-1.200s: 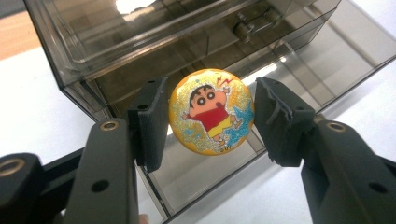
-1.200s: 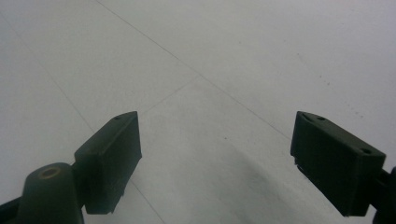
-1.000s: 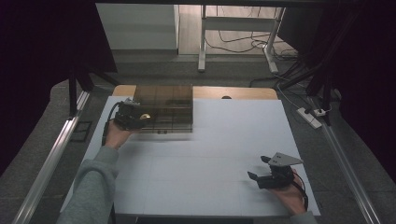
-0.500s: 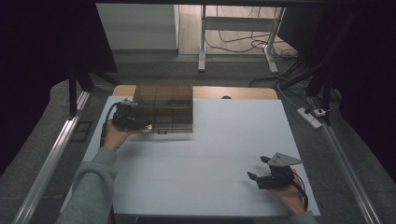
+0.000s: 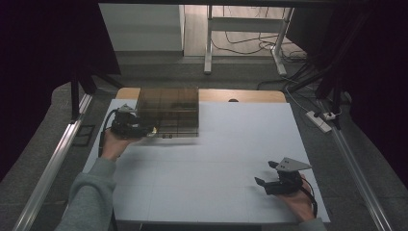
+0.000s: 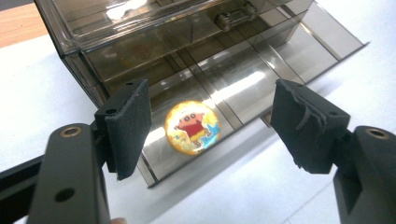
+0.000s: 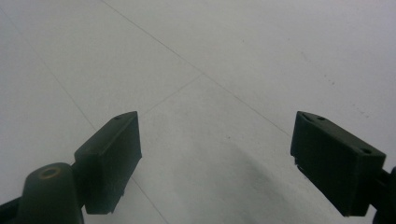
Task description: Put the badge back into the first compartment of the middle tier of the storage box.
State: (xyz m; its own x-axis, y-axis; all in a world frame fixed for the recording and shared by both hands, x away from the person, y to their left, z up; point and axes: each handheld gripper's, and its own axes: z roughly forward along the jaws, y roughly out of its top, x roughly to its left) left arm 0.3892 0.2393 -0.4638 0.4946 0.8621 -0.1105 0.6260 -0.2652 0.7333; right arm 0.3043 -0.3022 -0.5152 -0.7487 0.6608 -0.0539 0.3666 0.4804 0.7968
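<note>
Both grippers' jaws stand apart, gripping nothing. Left gripper (image 6: 210, 126) faces the smoky drawer box (image 6: 196, 56), contents indistinct beyond a round cartoon sticker (image 6: 192, 127); right gripper (image 7: 215, 158) over bare table (image 7: 233, 56).

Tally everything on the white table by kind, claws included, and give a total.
Smoky clear drawer cabinet: 1
Round cartoon sticker, lying in the pulled-out bottom drawer: 1
Hand-held claws, left claw and right claw, both open: 2
Total: 4
</note>
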